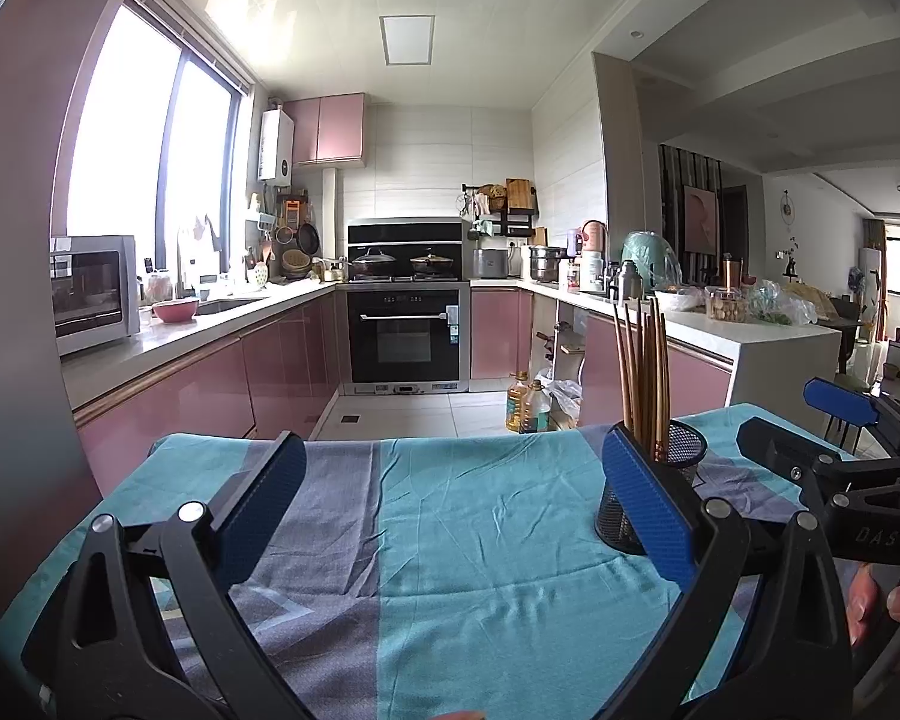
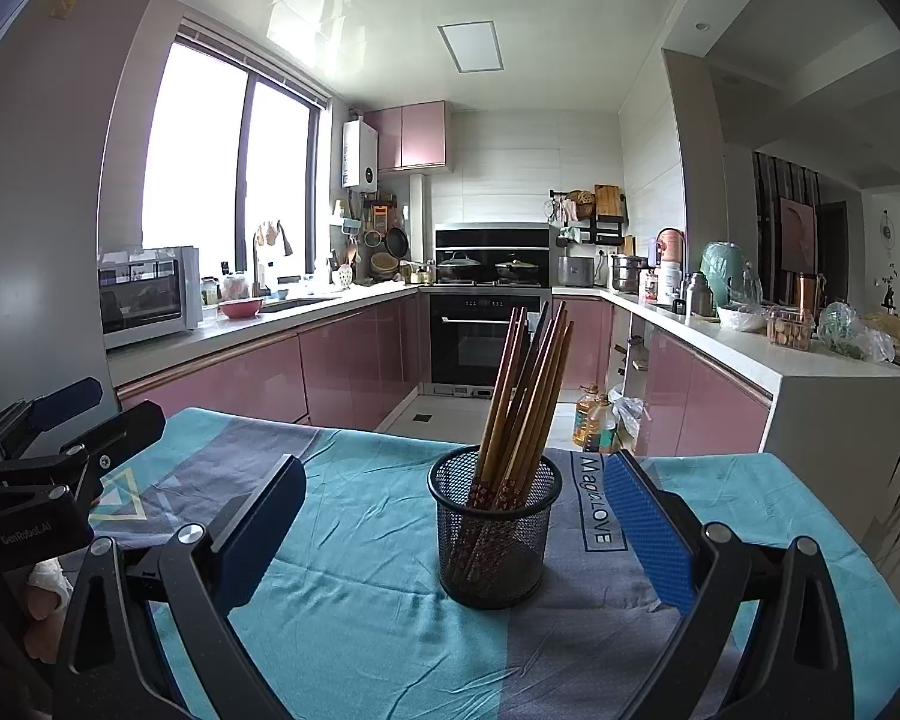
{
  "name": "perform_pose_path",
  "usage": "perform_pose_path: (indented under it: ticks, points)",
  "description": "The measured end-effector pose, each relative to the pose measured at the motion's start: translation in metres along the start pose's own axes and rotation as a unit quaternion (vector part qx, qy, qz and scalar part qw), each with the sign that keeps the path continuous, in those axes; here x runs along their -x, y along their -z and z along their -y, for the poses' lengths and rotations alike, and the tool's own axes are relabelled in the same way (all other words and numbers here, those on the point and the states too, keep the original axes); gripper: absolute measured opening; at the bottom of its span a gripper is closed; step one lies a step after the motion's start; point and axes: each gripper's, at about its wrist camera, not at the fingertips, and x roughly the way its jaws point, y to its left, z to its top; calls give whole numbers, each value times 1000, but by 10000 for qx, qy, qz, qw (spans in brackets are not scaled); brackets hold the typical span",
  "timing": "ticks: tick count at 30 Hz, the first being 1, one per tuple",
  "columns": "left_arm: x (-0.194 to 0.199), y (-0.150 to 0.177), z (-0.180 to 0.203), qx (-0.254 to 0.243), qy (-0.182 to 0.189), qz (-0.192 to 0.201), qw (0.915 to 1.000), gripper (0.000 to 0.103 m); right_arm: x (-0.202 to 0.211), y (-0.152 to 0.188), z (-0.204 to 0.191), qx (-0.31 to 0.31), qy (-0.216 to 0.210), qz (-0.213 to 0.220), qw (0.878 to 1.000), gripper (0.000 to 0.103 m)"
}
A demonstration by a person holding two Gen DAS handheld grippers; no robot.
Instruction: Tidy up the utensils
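Bench (image 2: 354,546) draped in teal and grey cloth, mesh cup (image 2: 495,531) upright on it, both claws spread and empty.

Largest first: cloth-covered bench, near edge cut off. On it the black mesh cup, half hidden behind a blue pad in the left view. Inside the cup, wooden chopsticks (image 2: 525,396) leaning right, count unclear. Left claw (image 1: 450,498) left of the cup; right claw (image 2: 456,525) wide either side of the cup, not touching.
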Motion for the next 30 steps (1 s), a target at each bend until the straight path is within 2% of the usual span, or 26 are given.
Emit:
perform_pose_path:
  ticks: [30]
  points:
    - [2, 1, 0, 16, -9, -20, 10000, 97, 0, 3, -1, -34, 14, -16, 10000, 96]
